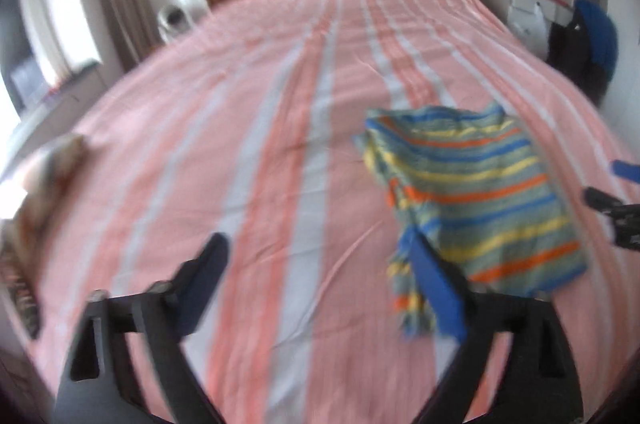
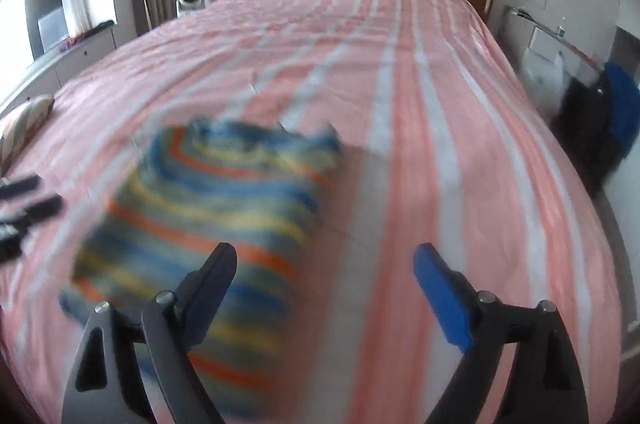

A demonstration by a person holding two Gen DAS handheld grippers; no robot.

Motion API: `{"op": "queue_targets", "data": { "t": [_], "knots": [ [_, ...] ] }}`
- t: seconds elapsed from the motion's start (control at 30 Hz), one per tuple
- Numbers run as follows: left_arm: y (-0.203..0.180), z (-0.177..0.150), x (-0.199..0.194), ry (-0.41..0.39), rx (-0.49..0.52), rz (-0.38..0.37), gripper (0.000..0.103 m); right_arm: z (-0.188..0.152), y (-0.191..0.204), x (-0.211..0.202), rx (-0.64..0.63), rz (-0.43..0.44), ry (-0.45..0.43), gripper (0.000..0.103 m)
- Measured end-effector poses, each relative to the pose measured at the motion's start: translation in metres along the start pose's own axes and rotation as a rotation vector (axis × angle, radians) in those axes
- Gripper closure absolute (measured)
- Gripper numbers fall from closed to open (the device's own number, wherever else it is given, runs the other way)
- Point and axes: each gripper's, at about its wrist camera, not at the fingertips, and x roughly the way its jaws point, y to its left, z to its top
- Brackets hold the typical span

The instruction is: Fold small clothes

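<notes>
Your left hand-held gripper [image 1: 320, 264] and right hand-held gripper [image 2: 326, 272] both stand wide apart, holding nothing. The small striped knit garment in blue, yellow, orange and green [image 1: 472, 192] lies partly folded on the pink-and-white striped bed [image 1: 240, 104], between the two. It looks light, soft and floppy, likely to sag and slide; pinch its near corners rather than mid-cloth.
</notes>
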Motion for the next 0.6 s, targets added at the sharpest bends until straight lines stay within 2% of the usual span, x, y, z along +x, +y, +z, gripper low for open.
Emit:
{"op": "queue_targets", "data": {
  "t": [0.07,0.13,0.2,0.3,0.37,0.5,0.6],
  "knots": [
    [-0.002,-0.009,-0.028,-0.064,0.021,0.054,0.001,-0.012,-0.008,-0.017,-0.022,-0.006,0.005,0.014],
    [-0.006,-0.009,-0.049,-0.075,0.019,0.08,0.001,-0.022,-0.012,-0.045,-0.045,-0.007,-0.017,0.014],
    [-0.006,-0.012,-0.077,-0.088,-0.025,0.055,0.001,-0.03,-0.016,-0.073,-0.049,-0.009,-0.056,0.012],
    [-0.01,-0.017,-0.108,-0.1,-0.083,0.043,0.0,-0.043,-0.019,-0.122,0.003,0.009,-0.156,0.003],
    [-0.014,-0.025,-0.127,-0.112,-0.1,0.038,0.0,-0.051,-0.019,-0.151,0.046,0.049,-0.21,0.0],
    [-0.027,-0.033,-0.143,-0.063,-0.073,0.048,0.0,-0.064,-0.008,-0.177,0.07,0.112,-0.213,0.0],
    [-0.033,-0.04,-0.147,-0.011,-0.06,0.02,0.0,-0.074,0.003,-0.18,0.082,0.142,-0.161,0.0]
  ]
}}
